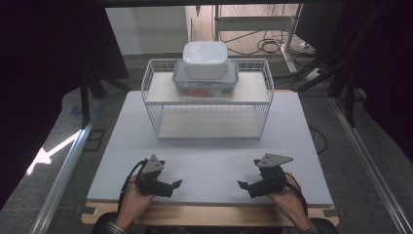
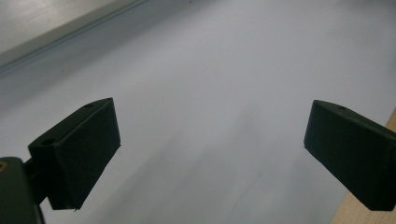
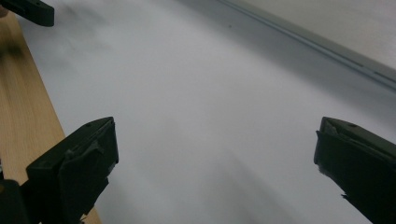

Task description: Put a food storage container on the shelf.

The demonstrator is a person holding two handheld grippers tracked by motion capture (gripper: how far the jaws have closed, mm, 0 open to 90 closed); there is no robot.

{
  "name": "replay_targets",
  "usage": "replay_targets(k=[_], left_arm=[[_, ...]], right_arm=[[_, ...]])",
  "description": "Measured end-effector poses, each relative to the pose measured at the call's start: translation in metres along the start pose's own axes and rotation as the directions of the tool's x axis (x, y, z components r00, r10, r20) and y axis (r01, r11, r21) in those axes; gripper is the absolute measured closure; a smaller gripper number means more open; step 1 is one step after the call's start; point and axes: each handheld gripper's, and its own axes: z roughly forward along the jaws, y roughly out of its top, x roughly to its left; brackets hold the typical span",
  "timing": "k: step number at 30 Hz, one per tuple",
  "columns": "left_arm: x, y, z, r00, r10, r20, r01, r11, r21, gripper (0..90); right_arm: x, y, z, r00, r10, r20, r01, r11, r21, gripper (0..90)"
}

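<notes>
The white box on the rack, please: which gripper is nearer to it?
Left, though only slightly. The left gripper rests near the table's front edge, left of the white box; the right gripper rests there too, farther out to its right.

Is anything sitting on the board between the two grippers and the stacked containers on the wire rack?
Nothing visible: the white board lies bare between the left gripper, the right gripper and the wire rack. The white container rests on the clear container, on the rack's top shelf.
</notes>
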Motion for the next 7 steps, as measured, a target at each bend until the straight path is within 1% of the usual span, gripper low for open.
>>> replay_targets(k=[4, 7], left_arm=[[-0.0003, -0.0005, 0.0031, 1.0, 0.006, -0.003, -0.006, 0.9997, 0.022, 3.4], [-0.0007, 0.0007, 0.0039, 0.9999, 0.017, -0.004, -0.016, 0.9997, 0.019, 3.0]], right_arm=[[0.0001, -0.0029, 0.0055, 0.9999, -0.007, -0.009, 0.007, 0.9996, 0.027, 0.1], [-0.0004, -0.0037, 0.0074, 0.9999, -0.011, -0.01, 0.011, 0.9991, 0.041, 0.1]])
